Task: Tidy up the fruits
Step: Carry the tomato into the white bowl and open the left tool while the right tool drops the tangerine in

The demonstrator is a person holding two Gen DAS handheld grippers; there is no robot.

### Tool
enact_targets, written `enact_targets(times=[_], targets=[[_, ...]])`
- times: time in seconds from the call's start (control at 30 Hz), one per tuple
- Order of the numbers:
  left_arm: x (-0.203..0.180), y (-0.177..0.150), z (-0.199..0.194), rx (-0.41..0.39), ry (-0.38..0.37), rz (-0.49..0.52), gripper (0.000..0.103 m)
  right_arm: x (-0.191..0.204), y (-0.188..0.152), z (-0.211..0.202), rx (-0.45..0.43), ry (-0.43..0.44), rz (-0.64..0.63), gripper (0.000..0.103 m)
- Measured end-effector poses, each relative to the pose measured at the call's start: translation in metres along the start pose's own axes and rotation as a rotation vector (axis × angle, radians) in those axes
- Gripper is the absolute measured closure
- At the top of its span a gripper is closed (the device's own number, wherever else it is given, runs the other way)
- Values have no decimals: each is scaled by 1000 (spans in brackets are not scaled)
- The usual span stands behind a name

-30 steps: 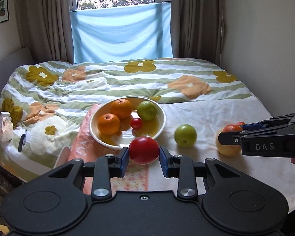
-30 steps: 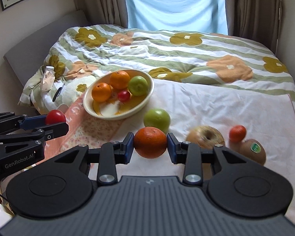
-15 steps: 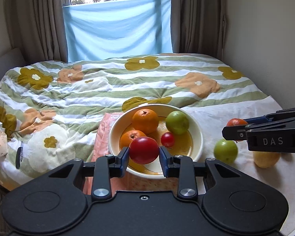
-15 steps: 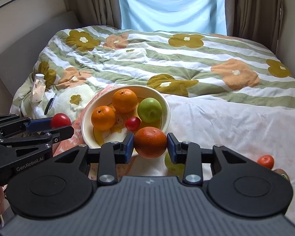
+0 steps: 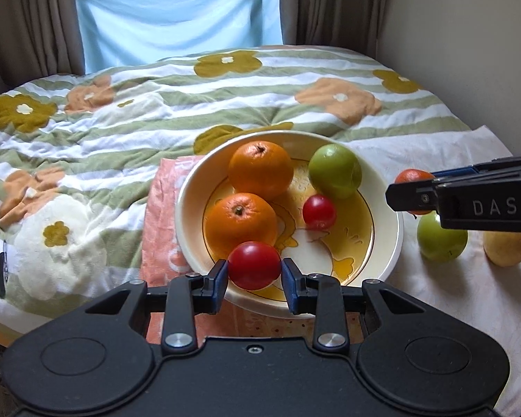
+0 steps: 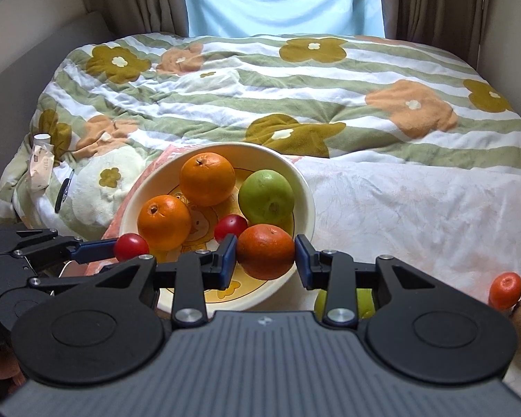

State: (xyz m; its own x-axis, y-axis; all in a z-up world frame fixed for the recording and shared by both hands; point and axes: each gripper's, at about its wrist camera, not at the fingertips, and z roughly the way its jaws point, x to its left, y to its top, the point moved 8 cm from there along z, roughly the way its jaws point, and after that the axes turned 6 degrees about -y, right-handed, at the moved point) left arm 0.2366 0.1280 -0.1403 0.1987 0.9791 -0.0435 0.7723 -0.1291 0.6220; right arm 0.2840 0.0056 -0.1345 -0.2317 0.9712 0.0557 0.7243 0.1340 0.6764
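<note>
The left gripper [image 5: 254, 271] is clamping a red tomato [image 5: 254, 264] between its blue pads, holding it over the near rim of the bowl [image 5: 389, 243]. The right gripper [image 6: 265, 253] is squeezing an orange [image 6: 265, 251] and hanging over the bowl's near right edge. Inside the bowl two more oranges are lying at the left, one far [image 5: 260, 169] and one nearer [image 5: 240, 221], a green apple [image 5: 335, 171] is sitting at the far right, and a small tomato [image 5: 319, 211] is resting between them. The bowl is standing on a pink cloth [image 5: 159, 215] on the flowered bedspread [image 5: 121, 121]. Right of the bowl another green apple [image 5: 441, 239], a yellowish fruit [image 5: 507, 248] and a small tangerine [image 6: 506, 285] are lying on the white sheet [image 6: 416, 208].
</note>
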Motion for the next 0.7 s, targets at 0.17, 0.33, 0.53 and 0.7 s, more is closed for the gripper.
enact_targets(times=[0.17, 0.33, 0.53, 0.7], targets=[[-1, 1, -2, -14, -12, 2, 3, -1, 1, 4, 7, -15, 5, 52], [-4, 0, -14, -32, -33, -2, 1, -1, 2, 4, 8, -18, 6, 52], [-2, -5, -27, -36, -38, -6, 1, 1, 4, 12, 25, -16, -8, 52], [1, -10, -29, -38, -37, -19, 1, 7, 4, 30, 38, -14, -41, 52]])
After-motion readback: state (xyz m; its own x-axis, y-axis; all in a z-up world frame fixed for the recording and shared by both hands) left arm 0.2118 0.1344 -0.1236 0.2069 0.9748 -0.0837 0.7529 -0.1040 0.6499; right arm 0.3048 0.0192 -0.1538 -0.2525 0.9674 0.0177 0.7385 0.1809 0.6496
